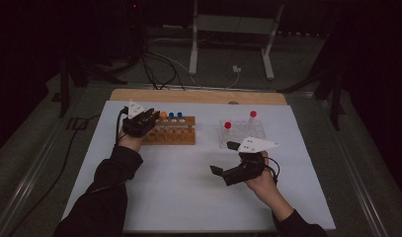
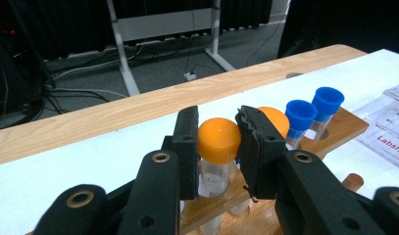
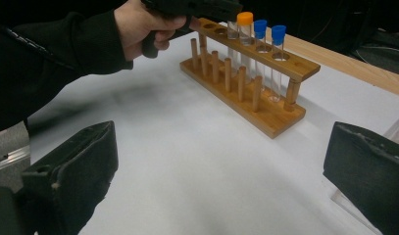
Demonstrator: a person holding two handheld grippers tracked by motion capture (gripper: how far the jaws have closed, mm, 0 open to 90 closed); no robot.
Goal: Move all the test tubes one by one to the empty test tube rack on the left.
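My left gripper (image 2: 217, 128) is shut on the orange cap of a clear tube (image 2: 214, 176) that stands in the left end of the wooden rack (image 2: 345, 126). A second orange-capped tube (image 2: 278, 120) sits just behind the right jaw, followed by two blue-capped tubes (image 2: 300, 115). In the high view the left gripper (image 1: 141, 121) hangs over the rack (image 1: 176, 134). My right gripper (image 1: 224, 158) is open above bare tabletop near the table's middle. Its view shows the wide-set jaws (image 3: 224, 144) facing the rack (image 3: 265, 110), nothing between them.
A clear plastic rack (image 1: 243, 132) with two red-capped tubes (image 1: 227, 125) stands at the right rear of the white mat (image 1: 188, 197). A wooden table edge (image 1: 198, 96) runs along the back. Printed sheets (image 2: 390, 139) lie right of the wooden rack.
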